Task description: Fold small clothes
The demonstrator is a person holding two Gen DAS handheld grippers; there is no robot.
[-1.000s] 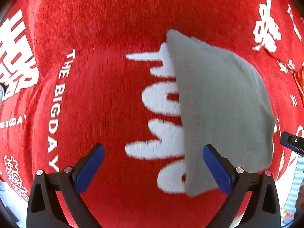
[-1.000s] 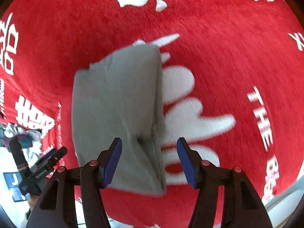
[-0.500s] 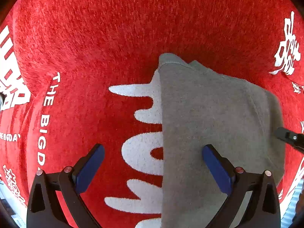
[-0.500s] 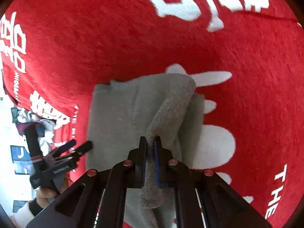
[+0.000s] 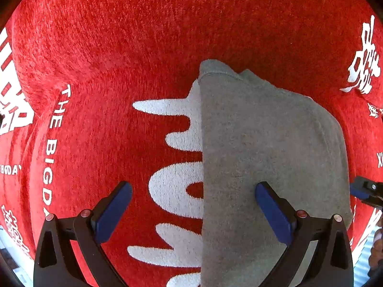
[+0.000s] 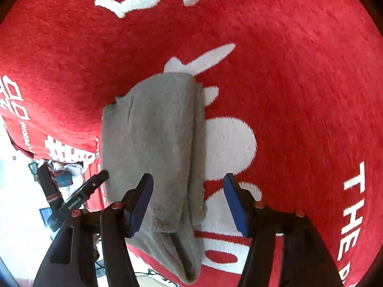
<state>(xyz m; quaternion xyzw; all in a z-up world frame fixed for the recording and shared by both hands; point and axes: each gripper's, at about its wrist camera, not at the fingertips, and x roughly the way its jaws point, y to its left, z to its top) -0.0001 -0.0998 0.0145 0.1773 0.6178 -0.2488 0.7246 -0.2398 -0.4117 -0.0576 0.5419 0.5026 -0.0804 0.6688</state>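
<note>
A: One grey garment [image 6: 155, 148] lay on the red cloth [image 6: 299, 71], already doubled into a narrow, layered strip across the large white lettering [image 6: 229, 143] near the cloth's middle.

B: How much of the fold appeared finished?

A: Most of it, by my judgement. In the left wrist view the garment [image 5: 263, 167] showed one straight, clean edge and a rounded far end. In the right wrist view the layers bulged and gaped at the near end, toward the cloth's near edge, so squaring or one more fold probably remained.

B: What was the state of the right gripper [image 6: 188, 198]?

A: Its jaws were opening. The strip's near end lay between them, and the left blue pad [image 6: 141, 203] overlapped the cloth's edge, though contact could not be confirmed. Nothing was pinched, so the garment was released.

B: And the left gripper [image 5: 194, 212]?

A: It was spread wide and pointed down at the cloth. The garment's straight edge ran between its jaws. One pad [image 5: 273, 212] stood over the grey fabric, the other over the red. It grasped nothing.
</note>
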